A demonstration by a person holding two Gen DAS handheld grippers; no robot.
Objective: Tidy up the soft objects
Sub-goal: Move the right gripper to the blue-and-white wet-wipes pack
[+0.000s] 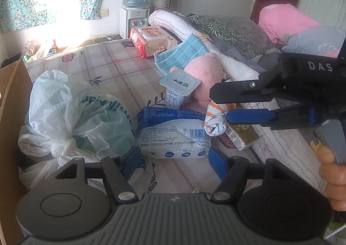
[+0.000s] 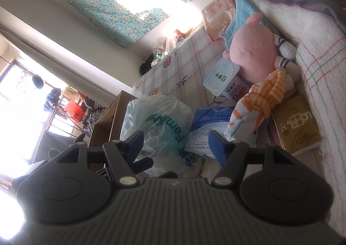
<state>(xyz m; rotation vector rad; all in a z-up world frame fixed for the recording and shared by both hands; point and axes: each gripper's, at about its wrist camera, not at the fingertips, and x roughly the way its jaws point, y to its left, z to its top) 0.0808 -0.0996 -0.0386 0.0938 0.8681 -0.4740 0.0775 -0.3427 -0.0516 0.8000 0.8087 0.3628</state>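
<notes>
A striped orange and white cloth [image 1: 216, 121] lies on the bed next to a gold box [image 1: 240, 136]. It also shows in the right wrist view [image 2: 250, 110]. My right gripper [image 1: 218, 104] is open, its jaws on either side of the cloth's top. In its own view the right gripper [image 2: 175, 145] is open, with one blue pad touching the cloth. My left gripper [image 1: 173, 162] is open and empty just before a blue and white packet [image 1: 173, 136]. A pink plush toy [image 1: 205, 76] and a blue checked cloth [image 1: 179, 54] lie behind.
A yoghurt cup [image 1: 177, 89] stands in front of the plush. A white plastic bag [image 1: 71, 115] sits left, by a cardboard box [image 1: 10, 97]. A wet wipes pack [image 1: 151, 39] lies far back. Folded blankets and pillows [image 1: 233, 35] are stacked at right.
</notes>
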